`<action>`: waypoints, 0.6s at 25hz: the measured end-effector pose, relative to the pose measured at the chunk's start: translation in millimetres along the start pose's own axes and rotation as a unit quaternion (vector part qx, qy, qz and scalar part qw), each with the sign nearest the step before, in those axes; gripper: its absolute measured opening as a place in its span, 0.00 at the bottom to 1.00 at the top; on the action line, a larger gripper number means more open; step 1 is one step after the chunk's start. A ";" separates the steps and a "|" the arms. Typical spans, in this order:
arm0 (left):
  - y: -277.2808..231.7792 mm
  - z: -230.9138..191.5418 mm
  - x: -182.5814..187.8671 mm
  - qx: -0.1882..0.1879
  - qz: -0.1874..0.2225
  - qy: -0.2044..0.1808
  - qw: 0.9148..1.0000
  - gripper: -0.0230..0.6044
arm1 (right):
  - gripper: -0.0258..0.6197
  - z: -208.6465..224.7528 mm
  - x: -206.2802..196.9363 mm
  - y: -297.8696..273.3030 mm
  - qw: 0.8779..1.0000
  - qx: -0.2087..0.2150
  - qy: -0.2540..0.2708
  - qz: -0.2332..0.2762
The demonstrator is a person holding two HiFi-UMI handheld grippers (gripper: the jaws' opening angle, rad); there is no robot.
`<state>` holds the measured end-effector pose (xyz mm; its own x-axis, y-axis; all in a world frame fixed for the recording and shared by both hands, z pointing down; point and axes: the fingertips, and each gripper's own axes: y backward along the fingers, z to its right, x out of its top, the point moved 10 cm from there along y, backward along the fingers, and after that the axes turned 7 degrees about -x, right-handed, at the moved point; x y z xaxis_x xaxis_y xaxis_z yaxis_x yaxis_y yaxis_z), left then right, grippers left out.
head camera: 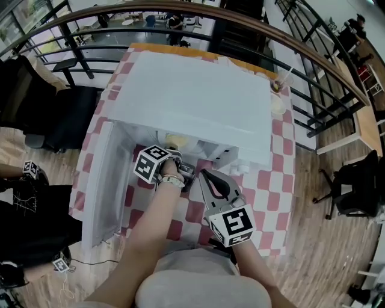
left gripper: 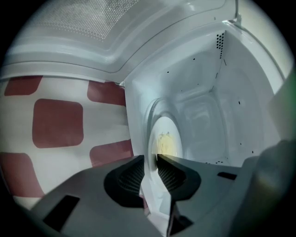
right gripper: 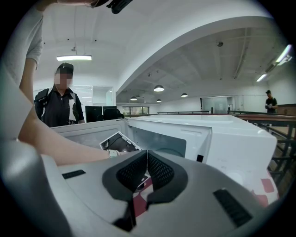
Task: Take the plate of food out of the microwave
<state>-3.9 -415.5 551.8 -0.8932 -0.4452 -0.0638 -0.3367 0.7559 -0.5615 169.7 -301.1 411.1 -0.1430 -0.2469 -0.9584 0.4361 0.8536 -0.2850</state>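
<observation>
The white microwave [head camera: 198, 90] stands on the checkered table with its door [head camera: 108, 180] swung open to the left. Inside, a white plate [left gripper: 164, 139] carries yellow food, which also shows in the opening [head camera: 174, 141] in the head view. My left gripper [left gripper: 151, 162] reaches into the cavity, and the plate's near rim fills the narrow gap between its pads, so it is shut on the plate. Its marker cube and hand [head camera: 161, 168] sit at the opening. My right gripper [right gripper: 147, 152] hovers in front of the microwave [right gripper: 222, 139], shut with nothing in it [head camera: 204, 175].
The red-and-white checkered cloth [head camera: 264, 180] covers the table. A clear cup [head camera: 278, 105] stands at the table's back right corner. A curved railing [head camera: 180, 12] runs behind. A person in dark clothes [right gripper: 62, 102] stands off to the left, and black chairs [head camera: 54, 120] sit left of the table.
</observation>
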 end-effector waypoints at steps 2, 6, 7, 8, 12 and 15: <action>0.3 2.0 1.2 -0.001 -0.003 0.001 1.000 0.18 | 0.08 0.6 1.0 0.4 1.000 -0.002 -0.001 0.001; 1.5 0.8 4.5 -0.005 -0.011 0.013 1.000 0.16 | 0.08 -0.2 1.8 -0.7 1.000 -0.003 -0.002 0.002; 2.0 1.4 5.0 -0.007 -0.012 0.017 1.000 0.15 | 0.08 -0.4 1.8 -0.9 1.000 -0.002 -0.003 0.003; 2.8 2.1 5.3 -0.009 -0.012 0.019 1.000 0.12 | 0.08 -0.8 1.6 -0.9 1.000 -0.002 -0.003 0.003; 7.3 0.8 4.6 -0.019 -0.016 0.023 0.999 0.11 | 0.08 -3.1 1.2 -0.3 1.000 -0.002 -0.002 0.006; 9.9 -1.0 4.1 -0.030 -0.017 0.027 0.999 0.10 | 0.08 -3.9 1.8 -0.7 1.000 0.000 -0.001 0.006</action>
<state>-11.2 -409.4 546.8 -0.8949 -0.4462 -0.0008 -0.3830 0.7690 -0.5119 165.7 -300.3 409.7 -0.1353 -0.2382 -0.9617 0.4378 0.8564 -0.2737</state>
